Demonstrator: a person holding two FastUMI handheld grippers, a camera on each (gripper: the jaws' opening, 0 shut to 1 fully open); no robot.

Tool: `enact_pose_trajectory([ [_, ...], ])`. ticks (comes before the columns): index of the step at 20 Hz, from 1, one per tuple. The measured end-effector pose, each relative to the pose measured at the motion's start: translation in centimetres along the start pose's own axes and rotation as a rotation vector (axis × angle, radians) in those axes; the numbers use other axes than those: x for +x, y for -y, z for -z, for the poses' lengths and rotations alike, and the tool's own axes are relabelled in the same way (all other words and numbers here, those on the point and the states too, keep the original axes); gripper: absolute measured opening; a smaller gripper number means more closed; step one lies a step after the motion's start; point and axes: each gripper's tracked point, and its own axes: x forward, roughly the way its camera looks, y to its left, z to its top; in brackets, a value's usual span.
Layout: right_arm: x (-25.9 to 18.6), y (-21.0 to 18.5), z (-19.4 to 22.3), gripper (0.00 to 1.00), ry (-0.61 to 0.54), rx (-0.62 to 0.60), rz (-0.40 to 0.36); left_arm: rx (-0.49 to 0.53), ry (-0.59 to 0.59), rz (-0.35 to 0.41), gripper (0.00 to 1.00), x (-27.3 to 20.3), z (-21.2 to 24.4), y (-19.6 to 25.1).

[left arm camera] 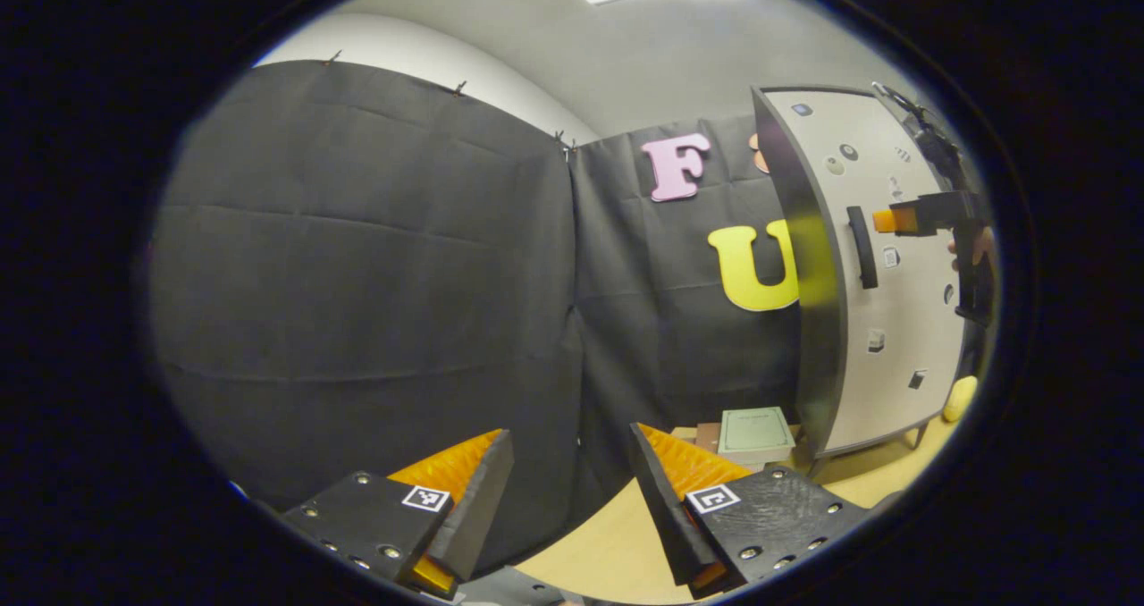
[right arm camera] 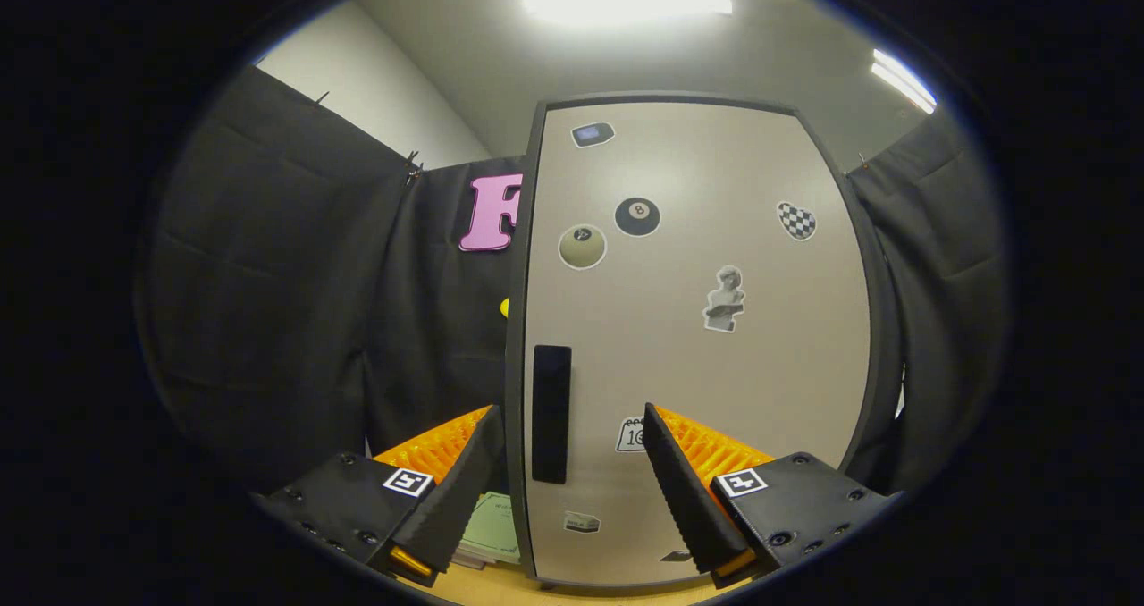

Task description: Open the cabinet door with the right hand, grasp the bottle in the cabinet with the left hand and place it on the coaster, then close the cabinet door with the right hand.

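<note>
Cabinet door (left arm camera: 880,266), shut and pale with small stickers, is seen at 3 o'clock in the left gripper view, with its dark vertical handle (left arm camera: 862,247) near its left edge. The right tongs (left arm camera: 887,221) are seen farther off just right of that handle, held by a hand (left arm camera: 979,248); how wide they stand cannot be told there. A stack of flat boxes (left arm camera: 752,434) lies on the table (left arm camera: 617,543) at 5 o'clock, just left of the cabinet's foot. A yellow rounded object (left arm camera: 960,399) is seen at 4 o'clock beside the cabinet. The left tongs (left arm camera: 572,472) are seen at 6 o'clock, spread wide with nothing between the 2 fingers, above the table's edge.

In the right gripper view, the cabinet door is seen straight ahead, closed, with the handle at 7 o'clock from its middle. The right tongs (right arm camera: 570,463) are held wide open at 6 o'clock, empty, with the handle seen between the 2 fingers; whether either finger touches it cannot be told. A corner of the boxes is seen at 7 o'clock, low beside the door.
</note>
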Motion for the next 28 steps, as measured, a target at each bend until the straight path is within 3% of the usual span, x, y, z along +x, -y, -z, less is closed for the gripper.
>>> enact_pose_trajectory([
  [10, 5.4, -1.4, 3.3, 0.95, -0.109, 0.019, 0.018, -0.003, -0.009, -0.062, 0.78, 0.7, 1.1, -4.3],
  [12, 6.1, -1.7, 3.8, 0.79, -0.136, 0.025, 0.02, -0.005, -0.015, -0.066, 0.78, 0.6, 1.6, -4.7],
  [14, 6.5, -1.9, 4.4, 0.79, -0.174, 0.022, 0.023, -0.01, -0.018, -0.069, 0.78, 0.8, 1.9, -5.3],
  [17, 7.0, -2.0, 4.5, 0.45, -0.197, 0.028, 0.04, -0.012, -0.02, -0.069, 0.78, 0.5, 2.1, -5.8],
  [19, 7.1, -1.4, 4.7, 0.47, -0.216, 0.038, 0.073, -0.012, -0.021, -0.064, 0.78, 0.5, 2.5, -5.9],
  [20, 7.0, -1.5, 4.7, 0.33, -0.224, 0.053, 0.068, -0.013, -0.021, -0.061, 0.78, 0.5, 2.6, -6.1],
  [21, 6.9, -1.5, 4.7, 0.35, -0.241, 0.068, 0.06, -0.016, -0.021, -0.057, 0.78, 0.6, 2.7, -6.1],
  [23, 6.7, -1.5, 4.7, 0.18, -0.263, 0.065, 0.041, -0.024, -0.02, -0.046, 0.78, 0.5, 2.8, -5.8],
  [24, 6.6, -1.4, 4.7, 0.18, -0.273, 0.061, 0.035, -0.029, -0.017, -0.038, 0.78, 0.7, 2.6, -5.5],
  [25, 6.1, -1.5, 4.7, 0.12, -0.274, 0.071, 0.023, -0.032, -0.01, -0.031, 0.78, 0.8, 2.5, -5.3],
  [28, 5.2, -1.7, 4.5, 0.13, -0.291, 0.085, -0.017, -0.034, 0.012, -0.001, 0.78, 1.2, 2.1, -4.0],
])
